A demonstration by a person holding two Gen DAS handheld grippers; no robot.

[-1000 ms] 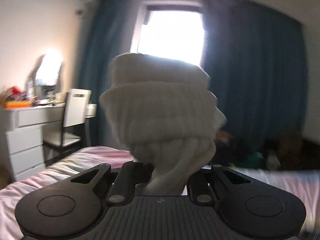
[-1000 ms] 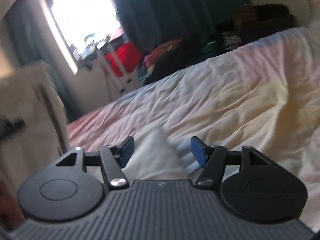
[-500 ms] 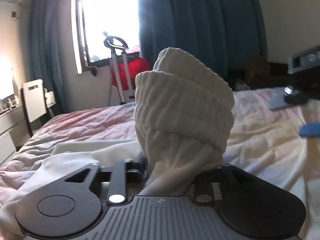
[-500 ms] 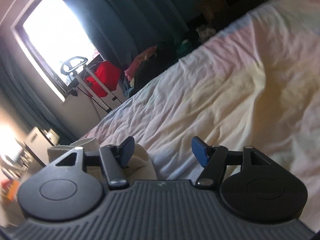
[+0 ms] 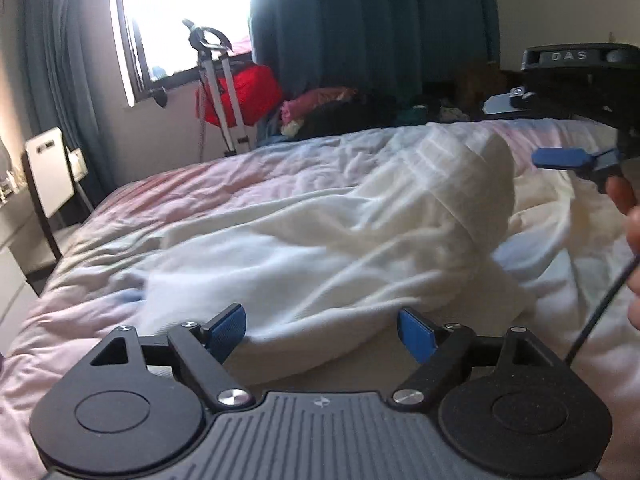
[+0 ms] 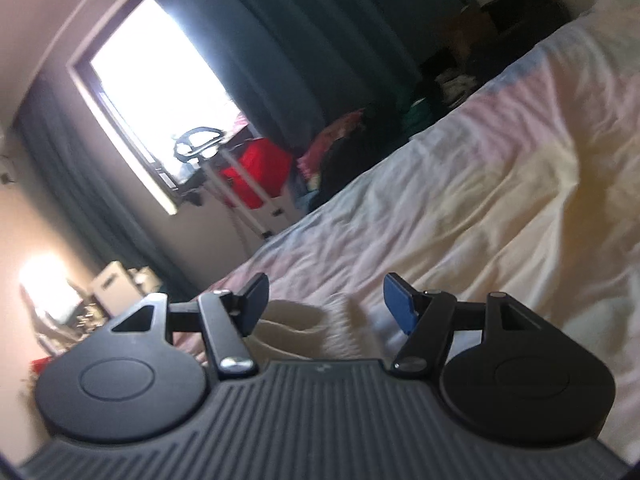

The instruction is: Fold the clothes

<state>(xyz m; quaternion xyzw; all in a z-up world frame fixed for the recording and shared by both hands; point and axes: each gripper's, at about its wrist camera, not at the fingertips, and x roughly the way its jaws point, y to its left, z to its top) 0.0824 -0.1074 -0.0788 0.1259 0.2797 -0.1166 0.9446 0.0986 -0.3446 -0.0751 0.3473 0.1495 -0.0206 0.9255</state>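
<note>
Rumpled pale-pink bed cover (image 5: 168,208) across the lower and middle frame of both wrist views, bright window (image 5: 180,12) at upper left, dark teal curtains (image 5: 360,20) behind. Heaped on that cover, centre to right in the left wrist view: white knit garment (image 5: 400,232), loose and creased, with a thicker ribbed end (image 5: 472,176) bunched at the upper right of the heap; somewhat blurred, so no telling sleeve from hem. Left gripper (image 5: 322,330) at bottom centre, jaws spread wide and holding nothing, the near edge of the cloth just beyond the blue pads. Right gripper (image 6: 326,304) likewise parted and empty, a fold of the same white knit low between its fingers in its own view, tilted against the bed. Judged from this: garment lying unfolded, so spreading it flat comes first, before any fold. To do that well, find two true edges rather than grabbing into the bulk of the heap; pinch one layer only at each, well apart, then draw outward and low over the cover until the creases pull out. Keep both grips level to avoid twisting the knit. Beware the soft cover underneath: easy to nip bedding along with the cloth, so close on a raised fold, not on a flat patch. Expect stretch and sag from the knit; move slowly.
</note>
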